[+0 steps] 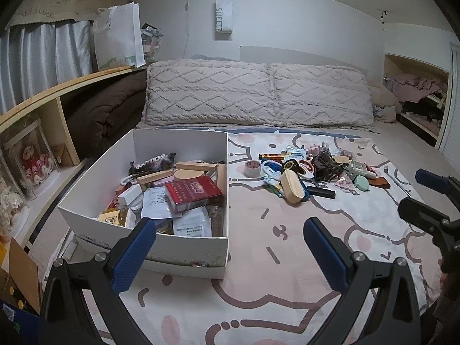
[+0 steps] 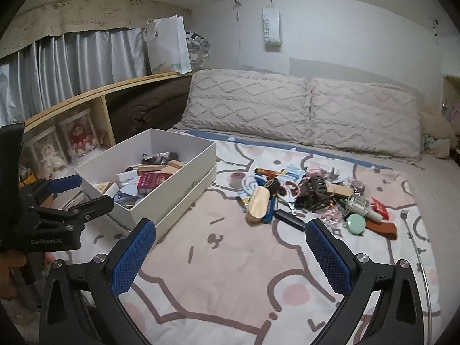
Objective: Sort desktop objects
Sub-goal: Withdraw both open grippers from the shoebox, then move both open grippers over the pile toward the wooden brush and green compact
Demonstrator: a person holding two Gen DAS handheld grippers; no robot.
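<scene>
**Entry: bed surface, sorting in progress, both tongs empty**

Listed left to right as I see it.

1. White box [image 1: 184, 241]: sits on the printed bedsheet [image 1: 273, 296], just ahead of my left gripper [image 1: 230, 244], whose left pad overlaps the box's near wall in the left wrist view. Contents include a red packet [image 1: 193, 195], wooden blocks [image 1: 161, 176], papers and small cartons.
2. Left gripper: jaws spread wide, nothing between the blue pads [image 1: 133, 256].
3. Pile of loose objects [image 2: 310, 198]: on the sheet right of the box, well apart from it and ahead of my right gripper [image 2: 230, 247]. I pick out a tape roll [image 2: 237, 178], a tan oval case [image 2: 257, 204], a black bar [image 2: 290, 219], a dark hair claw [image 2: 313, 191], a mint round case [image 2: 356, 223] and a brown strap [image 2: 383, 227].
4. Right gripper: jaws equally wide, empty; only bare sheet lies between it and the pile.
5. Surroundings: two textured pillows [image 1: 258, 95] beyond, a shelf [image 1: 43, 106] far left.
</scene>
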